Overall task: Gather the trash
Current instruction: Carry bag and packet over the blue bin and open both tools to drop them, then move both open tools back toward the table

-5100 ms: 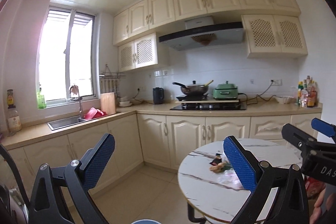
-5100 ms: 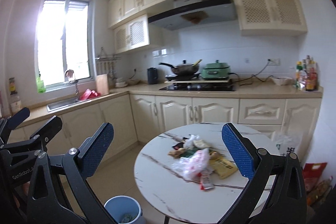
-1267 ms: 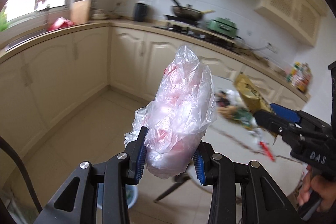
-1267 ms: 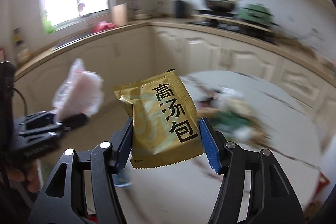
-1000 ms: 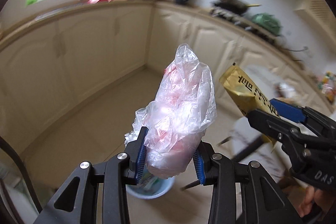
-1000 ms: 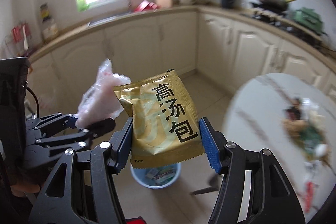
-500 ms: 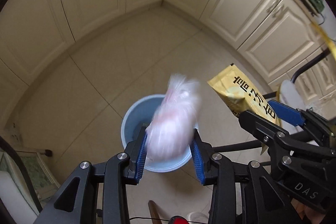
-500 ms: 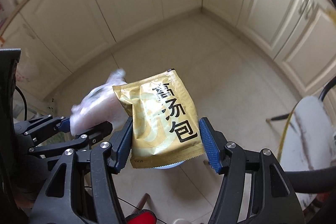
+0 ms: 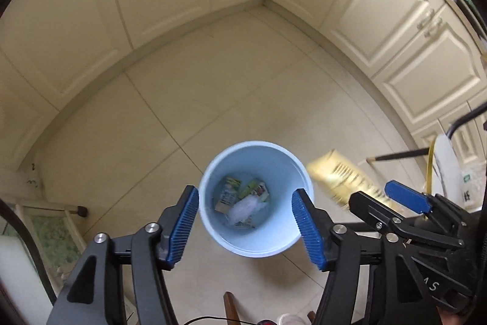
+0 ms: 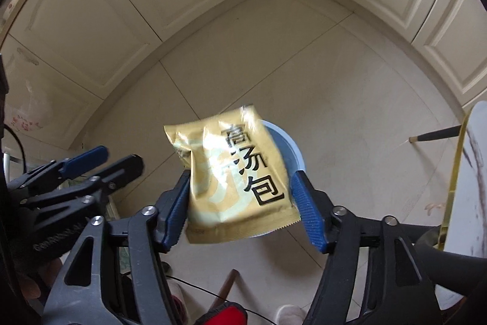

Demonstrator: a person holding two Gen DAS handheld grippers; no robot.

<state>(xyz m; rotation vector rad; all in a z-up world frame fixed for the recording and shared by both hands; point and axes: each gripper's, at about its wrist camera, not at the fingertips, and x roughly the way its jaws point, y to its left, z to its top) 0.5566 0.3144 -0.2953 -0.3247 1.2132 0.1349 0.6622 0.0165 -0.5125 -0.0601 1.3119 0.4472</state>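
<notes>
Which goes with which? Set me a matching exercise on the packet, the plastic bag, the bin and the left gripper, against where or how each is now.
1. gold packet
2. plastic bag
3. blue bin
4. left gripper

A. standing on the floor tiles
B. nothing between its pads
C. between the pads of the right gripper
D. lying at the bottom of the bin

Pairs: 1-C; 2-D; 3-A; 4-B. The left gripper's jaws are opening.

A crumpled clear plastic bag (image 9: pixel 243 208) lies inside the pale blue trash bin (image 9: pixel 275 245) among small wrappers. Over the bin's rim, a gold soup sachet (image 10: pixel 234 175) with black characters hangs tilted.
</notes>
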